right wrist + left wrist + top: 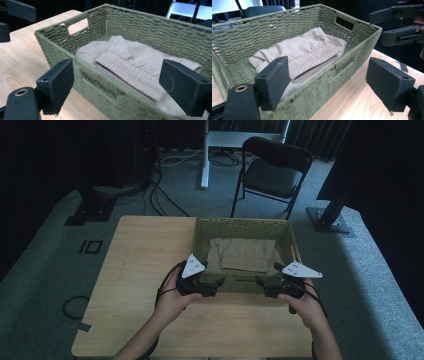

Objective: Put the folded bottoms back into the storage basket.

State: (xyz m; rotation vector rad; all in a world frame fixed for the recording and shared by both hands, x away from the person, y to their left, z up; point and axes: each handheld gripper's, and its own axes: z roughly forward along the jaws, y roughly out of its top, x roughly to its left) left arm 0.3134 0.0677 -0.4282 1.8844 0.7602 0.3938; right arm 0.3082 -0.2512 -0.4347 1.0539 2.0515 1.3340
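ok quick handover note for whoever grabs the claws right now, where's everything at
Left claw: open, holding nothing, at the basket's near wall, left end.
Right claw: open, holding nothing, at the same wall, right end.
Basket: on the table, right of centre.
Cloth: beige, folded, lying flat inside the basket.
Done: both claws lined up at the near rim, jaws either side of it.
Left: probably close on the rim or reach in for the cloth; nothing gripped yet.

It looked like a lab or recording studio: black curtains (pixel 60 150) ringed grey carpet (pixel 45 270), cables (pixel 165 195) snaked at eleven o'clock, a folding chair (pixel 272 172) stood at twelve, beyond the lone wooden surface (pixel 145 270).
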